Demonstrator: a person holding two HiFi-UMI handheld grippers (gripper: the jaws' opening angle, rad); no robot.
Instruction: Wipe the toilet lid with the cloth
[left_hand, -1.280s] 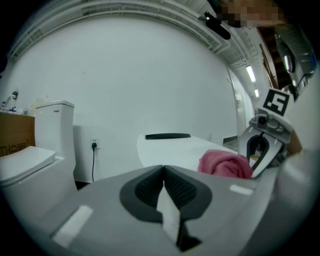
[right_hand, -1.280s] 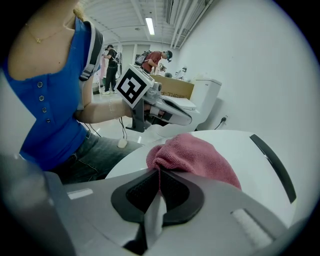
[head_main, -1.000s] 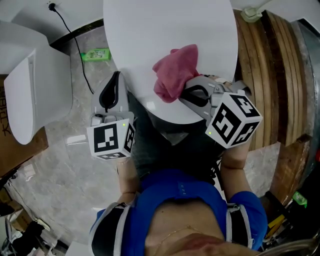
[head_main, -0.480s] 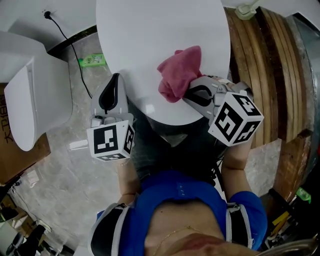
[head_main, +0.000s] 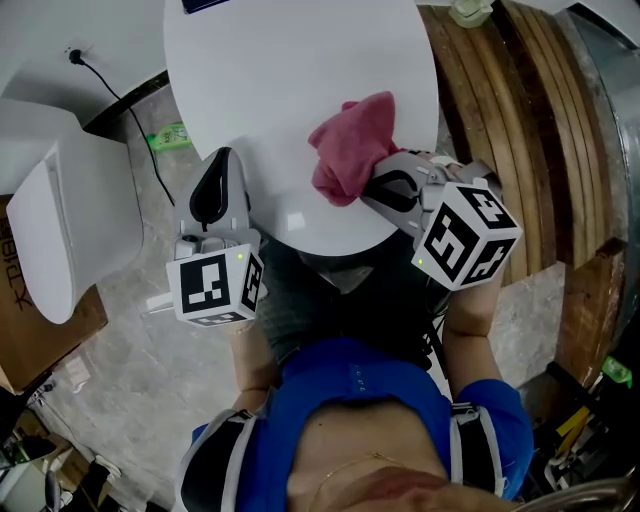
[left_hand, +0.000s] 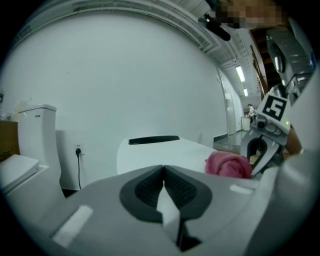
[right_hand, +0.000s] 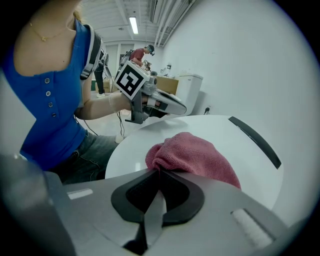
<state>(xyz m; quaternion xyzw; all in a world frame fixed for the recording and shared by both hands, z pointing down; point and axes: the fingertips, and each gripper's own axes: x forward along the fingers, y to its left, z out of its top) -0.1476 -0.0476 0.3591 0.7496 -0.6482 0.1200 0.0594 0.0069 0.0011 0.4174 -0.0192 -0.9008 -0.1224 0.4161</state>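
Note:
A white closed toilet lid (head_main: 290, 90) fills the top middle of the head view. A bunched pink cloth (head_main: 350, 145) lies on its right half, and my right gripper (head_main: 375, 185) is shut on the cloth's near edge. In the right gripper view the cloth (right_hand: 192, 155) bulges out just past the closed jaws of the right gripper (right_hand: 159, 172) over the lid (right_hand: 240, 150). My left gripper (head_main: 222, 165) is shut and holds nothing, at the lid's left rim. In the left gripper view its jaws meet at the left gripper's tip (left_hand: 163, 170), with the cloth (left_hand: 229, 165) off to the right.
A second white toilet (head_main: 60, 215) stands at the left, with a black cable (head_main: 130, 110) and a green packet (head_main: 168, 135) on the marble floor. Curved wooden slats (head_main: 520, 150) run along the right. The person's legs press against the lid's front edge.
The head view has shifted, so the lid sits further left and higher. The cloth and right gripper keep the same place on the lid; the left gripper stays beside the rim.

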